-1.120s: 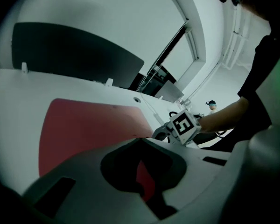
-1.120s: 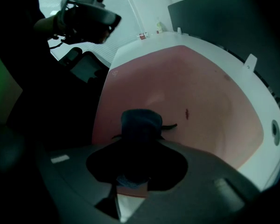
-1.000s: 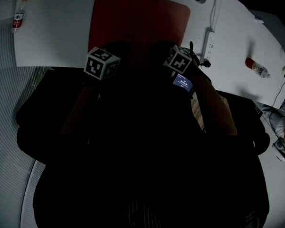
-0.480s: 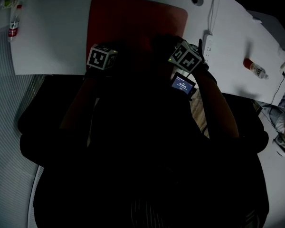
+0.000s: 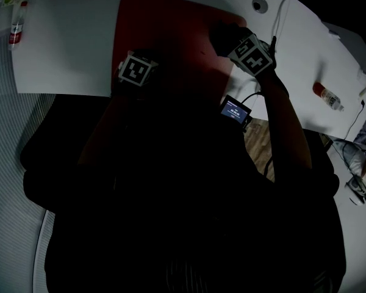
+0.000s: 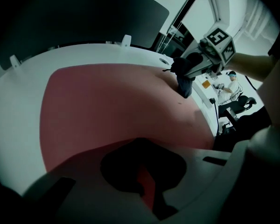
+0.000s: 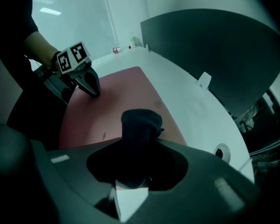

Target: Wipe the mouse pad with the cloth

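Jaws of the right gripper (image 7: 135, 160) clench a dark cloth (image 7: 141, 122), whose bunched end rests on the red rounded-rectangle mouse pad (image 5: 171, 29) near its 1 o'clock corner. Left gripper (image 6: 140, 161) jaws are pinched together and empty, tips down at the pad's 7 o'clock part. Only the gripper views show this, because marker cubes (image 5: 136, 71) cover both in the head view. That view alone shows the white bench (image 5: 67, 47) with a red-labelled clear bottle (image 5: 15, 24) at 10 o'clock and a round cable hole (image 5: 259, 5) at 1 o'clock. Behind the bench stands a dark curved screen (image 7: 214, 45). The person's dark clothing (image 5: 183, 212) blacks out the head view's lower half.
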Tool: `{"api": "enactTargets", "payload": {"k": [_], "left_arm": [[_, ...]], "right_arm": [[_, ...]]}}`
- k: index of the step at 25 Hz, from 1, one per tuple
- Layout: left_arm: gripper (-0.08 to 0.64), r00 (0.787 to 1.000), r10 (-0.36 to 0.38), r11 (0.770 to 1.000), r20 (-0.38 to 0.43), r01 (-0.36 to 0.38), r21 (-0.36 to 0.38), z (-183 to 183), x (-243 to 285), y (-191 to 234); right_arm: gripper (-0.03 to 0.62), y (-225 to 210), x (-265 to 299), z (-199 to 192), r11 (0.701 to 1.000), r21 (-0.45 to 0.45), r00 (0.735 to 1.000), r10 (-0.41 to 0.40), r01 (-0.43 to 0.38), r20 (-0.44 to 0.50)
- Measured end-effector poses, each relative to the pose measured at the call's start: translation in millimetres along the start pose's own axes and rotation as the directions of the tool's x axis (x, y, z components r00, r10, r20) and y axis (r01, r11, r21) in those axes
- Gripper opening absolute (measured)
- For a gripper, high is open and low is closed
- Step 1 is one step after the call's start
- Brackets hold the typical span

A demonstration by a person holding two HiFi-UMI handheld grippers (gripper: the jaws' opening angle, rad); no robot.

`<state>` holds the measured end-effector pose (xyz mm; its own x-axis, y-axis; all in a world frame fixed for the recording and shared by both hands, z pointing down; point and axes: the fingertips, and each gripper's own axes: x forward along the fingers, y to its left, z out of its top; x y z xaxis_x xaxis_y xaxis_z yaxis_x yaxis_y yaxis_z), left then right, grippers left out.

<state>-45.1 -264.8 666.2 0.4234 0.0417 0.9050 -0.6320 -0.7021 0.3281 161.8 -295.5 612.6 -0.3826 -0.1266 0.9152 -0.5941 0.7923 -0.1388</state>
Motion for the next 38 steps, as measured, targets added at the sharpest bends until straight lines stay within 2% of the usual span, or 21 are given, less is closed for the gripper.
{"api": "enactTargets", "payload": {"k": [4,11,13,15,17,19,21,22,23,25,27,28,30,32,34,35,37,38], "left_arm": [[0.000,1.000,-0.010,1.000,-0.008,0.010,-0.017,-2,0,2],[0.000,0.999,-0.007,0.998,0.049,0.010,-0.056,0,0,2],[0.000,0.999,0.003,0.999,0.050,-0.001,-0.042,1,-1,3],[0.000,0.999,0.016,0.999,0.047,-0.014,-0.031,1,-1,4],[0.000,0.999,0.020,0.999,0.047,-0.018,-0.033,0,0,3],[0.000,0.999,0.025,0.999,0.044,-0.024,-0.029,-2,0,3],[0.000,0.999,0.032,0.999,0.043,-0.031,-0.022,-3,-1,5],[0.000,0.998,0.036,0.999,0.046,-0.035,-0.023,-2,-1,5],[0.000,0.998,0.040,0.999,0.048,-0.039,-0.026,-1,-2,6],[0.000,0.998,0.044,0.998,0.041,-0.042,-0.043,-1,-2,4],[0.000,0.998,0.045,0.998,0.045,-0.042,-0.056,-2,-3,1],[0.000,0.998,0.042,0.997,0.056,-0.038,-0.064,0,-3,1],[0.000,0.997,0.022,0.996,0.068,-0.016,-0.090,0,-2,1],[0.000,0.998,0.000,0.994,0.066,0.007,-0.109,-3,-1,1],[0.000,0.998,0.004,0.995,0.065,0.003,-0.102,-1,-3,1],[0.000,0.998,0.008,0.996,0.065,-0.002,-0.093,-1,-3,0],[0.000,0.997,0.006,0.996,0.072,0.000,-0.092,-2,-1,0],[0.000,0.997,0.005,0.995,0.079,0.003,-0.098,-1,0,0]], "right_arm": [[0.112,-15,29,-11,0.998,-0.044,0.996,-0.041,0.037,-0.080],[0.104,-12,35,-12,0.998,-0.003,0.995,-0.066,0.065,-0.071],[0.101,6,41,-6,0.999,0.017,0.998,-0.039,0.040,-0.058],[0.101,56,53,8,0.999,-0.032,0.999,0.033,-0.034,-0.041],[0.101,124,69,21,0.976,-0.171,0.991,0.127,-0.132,-0.044],[0.103,186,82,27,0.919,-0.323,0.974,0.212,-0.226,-0.080],[0.103,214,88,25,0.861,-0.425,0.960,0.253,-0.279,-0.118],[0.104,212,88,24,0.851,-0.435,0.956,0.268,-0.292,-0.118],[0.107,202,86,23,0.860,-0.415,0.954,0.282,-0.297,-0.098],[0.109,155,76,21,0.916,-0.306,0.964,0.266,-0.261,-0.024],[0.111,79,60,10,0.980,-0.140,0.989,0.144,-0.138,0.033],[0.117,34,49,2,0.997,-0.048,0.998,0.054,-0.052,0.045],[0.118,-41,29,-17,0.989,0.120,0.994,-0.096,0.091,0.043],[0.112,-67,19,-25,0.967,0.208,0.988,-0.154,0.146,0.023],[0.098,-42,25,-13,0.975,0.169,0.989,-0.145,0.141,0.012],[0.098,-11,33,-3,0.987,0.124,0.995,-0.101,0.098,0.021],[0.098,76,55,19,0.999,-0.004,0.998,0.049,-0.049,0.038],[0.098,122,65,27,0.987,-0.094,0.991,0.133,-0.130,0.028]]}}
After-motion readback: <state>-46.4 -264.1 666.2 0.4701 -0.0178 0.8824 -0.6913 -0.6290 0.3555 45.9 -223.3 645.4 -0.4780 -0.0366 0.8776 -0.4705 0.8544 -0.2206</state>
